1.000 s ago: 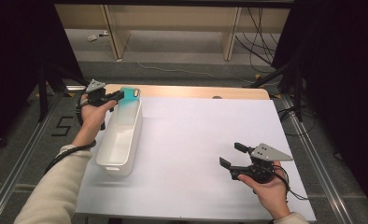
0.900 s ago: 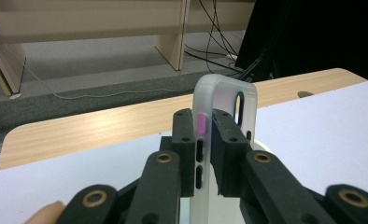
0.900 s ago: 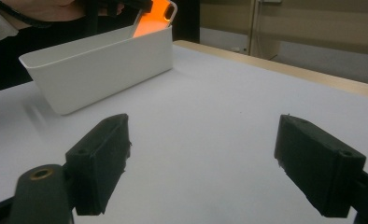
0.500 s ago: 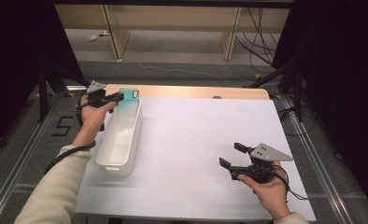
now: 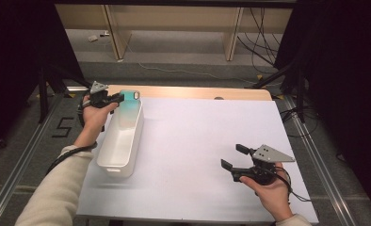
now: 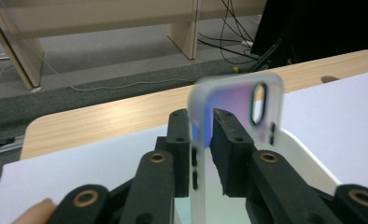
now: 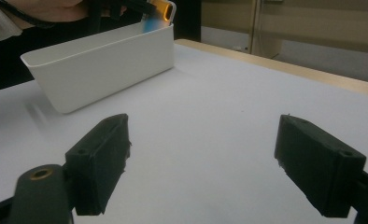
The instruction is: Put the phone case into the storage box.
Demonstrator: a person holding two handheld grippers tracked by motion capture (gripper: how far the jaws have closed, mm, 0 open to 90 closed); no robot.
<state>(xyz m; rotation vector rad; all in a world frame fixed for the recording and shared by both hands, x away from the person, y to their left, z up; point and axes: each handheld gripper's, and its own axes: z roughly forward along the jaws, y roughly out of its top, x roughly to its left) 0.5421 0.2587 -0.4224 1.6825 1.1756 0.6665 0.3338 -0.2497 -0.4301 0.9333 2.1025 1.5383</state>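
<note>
Light wooden desk (image 5: 193, 92) under a white sheet (image 5: 207, 155), set on a grey carpeted floor (image 5: 183, 52). Behind it, pale wooden furniture legs (image 5: 234, 28) and loose black cables (image 5: 263, 33) trailing across the floor. Black curtains (image 5: 343, 70) at both sides. Metal rails (image 5: 325, 169) along the desk's edges. Dim, even lighting overhead.

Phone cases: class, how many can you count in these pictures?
1. A translucent phone case stands over the far end of the white bin, clamped in the left hand-held gripper.
</note>
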